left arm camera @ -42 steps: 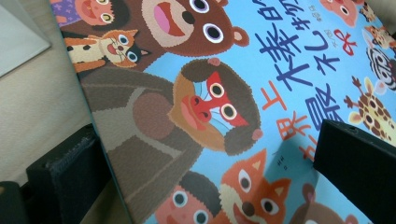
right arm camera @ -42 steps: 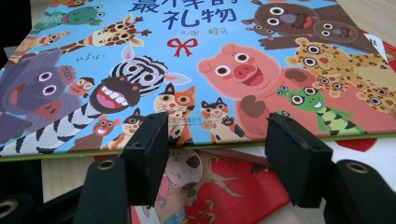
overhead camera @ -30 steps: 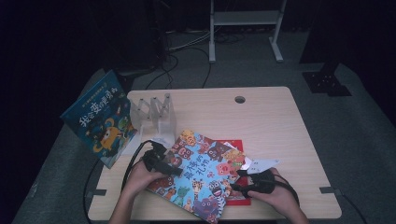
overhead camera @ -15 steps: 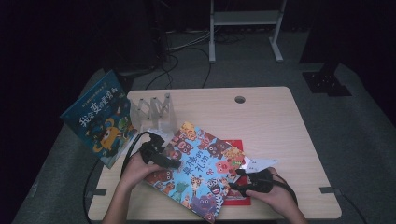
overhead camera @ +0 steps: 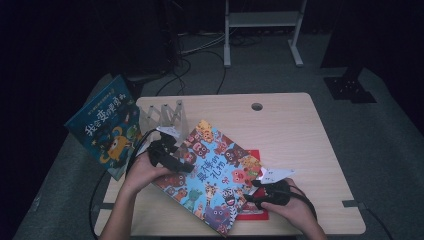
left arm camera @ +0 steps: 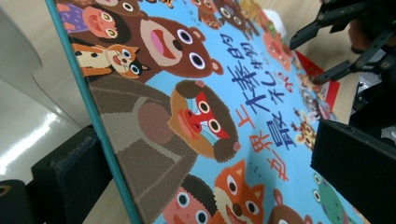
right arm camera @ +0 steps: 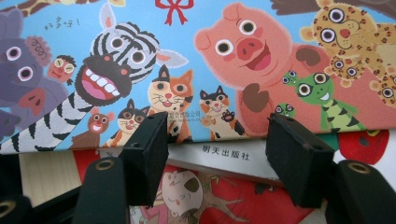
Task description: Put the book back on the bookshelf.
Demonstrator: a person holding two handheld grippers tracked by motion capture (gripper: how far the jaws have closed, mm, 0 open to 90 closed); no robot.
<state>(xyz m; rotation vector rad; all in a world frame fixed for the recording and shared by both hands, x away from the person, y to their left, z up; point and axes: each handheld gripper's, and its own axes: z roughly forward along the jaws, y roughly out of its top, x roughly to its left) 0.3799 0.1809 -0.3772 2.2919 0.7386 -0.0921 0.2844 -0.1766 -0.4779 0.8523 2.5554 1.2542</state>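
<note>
Here the left tongs (overhead camera: 186,165) pinch the animal book's (overhead camera: 215,172) left edge, tilting it off the surface (overhead camera: 300,130). Right tongs (overhead camera: 254,191), lower right of frame, are nearly pressed together at its near edge; grip unclear.

Blue animal book's (overhead camera: 212,170) left edge higher, left gripper (overhead camera: 172,159) too.
</note>
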